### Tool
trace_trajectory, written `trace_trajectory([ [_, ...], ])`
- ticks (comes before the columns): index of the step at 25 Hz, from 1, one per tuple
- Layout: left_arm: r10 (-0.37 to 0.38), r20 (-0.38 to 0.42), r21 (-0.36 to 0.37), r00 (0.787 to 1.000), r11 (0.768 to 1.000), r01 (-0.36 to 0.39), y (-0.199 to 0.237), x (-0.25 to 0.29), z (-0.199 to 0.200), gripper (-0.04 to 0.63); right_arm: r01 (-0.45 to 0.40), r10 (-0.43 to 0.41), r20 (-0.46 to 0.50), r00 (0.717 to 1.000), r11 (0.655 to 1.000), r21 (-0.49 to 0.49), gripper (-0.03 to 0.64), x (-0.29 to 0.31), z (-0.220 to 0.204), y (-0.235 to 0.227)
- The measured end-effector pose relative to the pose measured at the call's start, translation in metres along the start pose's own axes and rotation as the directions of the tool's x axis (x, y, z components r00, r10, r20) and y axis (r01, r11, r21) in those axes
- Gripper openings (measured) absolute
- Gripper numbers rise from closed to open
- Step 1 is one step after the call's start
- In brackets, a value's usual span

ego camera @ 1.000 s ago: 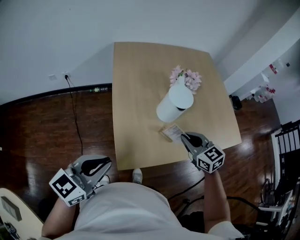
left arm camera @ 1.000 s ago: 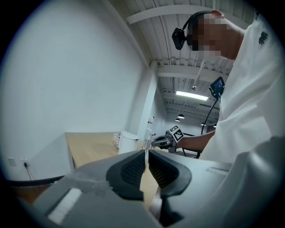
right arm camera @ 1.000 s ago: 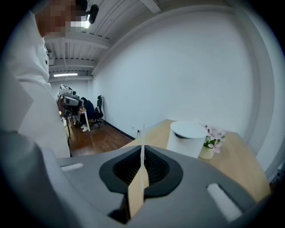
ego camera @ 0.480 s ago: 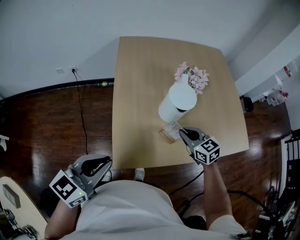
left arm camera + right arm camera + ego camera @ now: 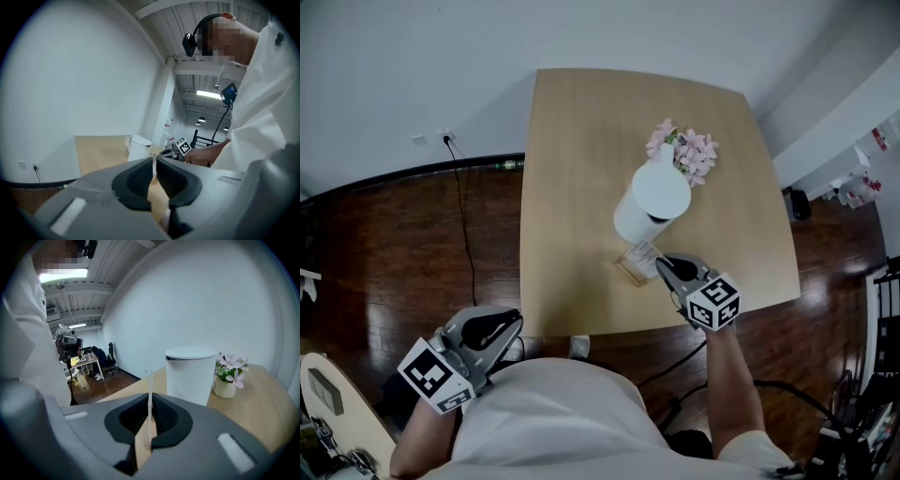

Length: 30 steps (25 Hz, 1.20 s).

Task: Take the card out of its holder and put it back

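A white card (image 5: 643, 254) stands in a small wooden holder (image 5: 629, 270) near the front edge of the light wooden table (image 5: 572, 187). My right gripper (image 5: 660, 266) reaches it from the right and is shut on the card. In the right gripper view the card (image 5: 150, 394) shows edge-on, pinched between the dark pads of the right gripper (image 5: 150, 425). My left gripper (image 5: 508, 323) hangs off the table at the lower left, beside the person's body. In its own view the left gripper (image 5: 154, 176) is shut with nothing in it.
A white lidded cylinder (image 5: 652, 204) stands just behind the holder, and a small vase of pink flowers (image 5: 686, 150) stands behind that. Dark wooden floor surrounds the table, with a cable (image 5: 459, 225) along the left wall.
The right gripper has edged a little left and forward at the card and stays shut. The left gripper has hardly moved. The head view has shifted slightly.
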<state>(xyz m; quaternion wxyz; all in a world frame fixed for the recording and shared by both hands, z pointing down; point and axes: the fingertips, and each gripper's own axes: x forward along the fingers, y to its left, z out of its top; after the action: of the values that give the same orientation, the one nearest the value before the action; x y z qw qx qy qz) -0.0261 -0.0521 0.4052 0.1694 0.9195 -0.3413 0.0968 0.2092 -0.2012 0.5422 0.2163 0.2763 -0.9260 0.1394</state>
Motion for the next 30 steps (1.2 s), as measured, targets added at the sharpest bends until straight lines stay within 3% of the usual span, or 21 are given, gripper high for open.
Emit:
trace_trajectory([
  [13, -0.030, -0.023, 0.010, 0.999, 0.999, 0.030, -0.003, 0.011, 0.002, 0.031, -0.014, 0.014, -0.027, 1.000, 1.000, -0.016, 0.021, 0.005, -0.013, -0.001],
  [30, 0.010, -0.038, -0.003, 0.999, 1.000, -0.010, 0.008, -0.007, 0.000, 0.031, -0.028, 0.029, -0.049, 0.998, 0.999, 0.032, 0.021, 0.020, -0.053, -0.006],
])
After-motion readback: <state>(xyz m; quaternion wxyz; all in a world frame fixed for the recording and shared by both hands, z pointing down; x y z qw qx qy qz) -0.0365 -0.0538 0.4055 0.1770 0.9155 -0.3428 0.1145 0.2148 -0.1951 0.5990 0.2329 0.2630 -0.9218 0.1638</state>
